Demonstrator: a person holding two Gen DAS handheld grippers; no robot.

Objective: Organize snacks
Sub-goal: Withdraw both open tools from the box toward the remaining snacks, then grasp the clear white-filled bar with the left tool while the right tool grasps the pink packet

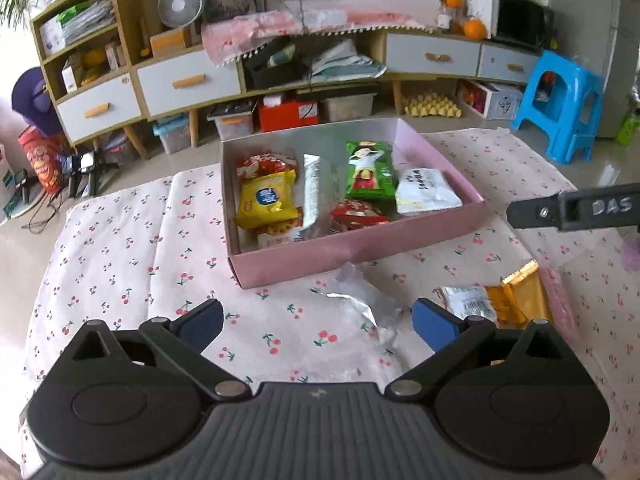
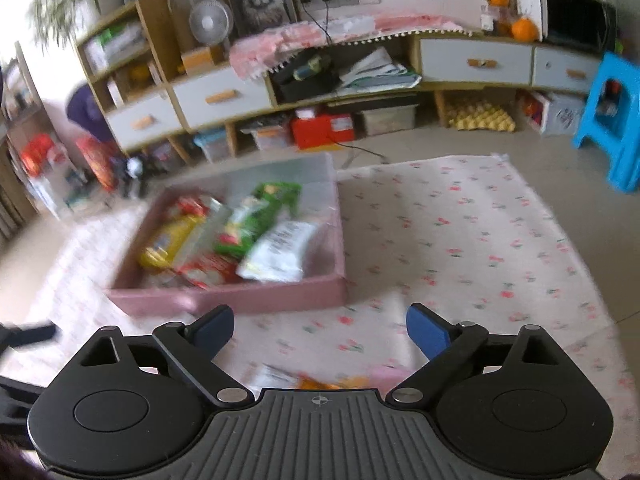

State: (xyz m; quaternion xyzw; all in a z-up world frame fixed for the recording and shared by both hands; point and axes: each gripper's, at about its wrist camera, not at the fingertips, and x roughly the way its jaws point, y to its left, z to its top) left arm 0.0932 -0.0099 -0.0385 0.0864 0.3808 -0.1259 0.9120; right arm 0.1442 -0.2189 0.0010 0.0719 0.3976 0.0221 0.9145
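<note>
A pink box (image 1: 360, 246) on the cherry-print cloth holds several snack packs: yellow (image 1: 266, 200), silver (image 1: 316, 196), green (image 1: 369, 170), white (image 1: 426, 192) and red ones. A silver wrapper (image 1: 360, 296) and a gold-and-silver pack (image 1: 496, 302) lie on the cloth in front of the box. My left gripper (image 1: 318, 326) is open and empty just above the silver wrapper. My right gripper (image 2: 320, 330) is open and empty over the cloth, right of the box (image 2: 224, 302); one of its fingers (image 1: 572, 210) shows in the left wrist view. The gold pack (image 2: 328, 382) lies under it.
The cloth-covered table (image 1: 120, 264) ends near the box's far side. Beyond it stand a low cabinet with drawers (image 1: 188, 80), storage bins on the floor (image 1: 288, 114) and a blue plastic stool (image 1: 560, 100). The right wrist view is motion-blurred.
</note>
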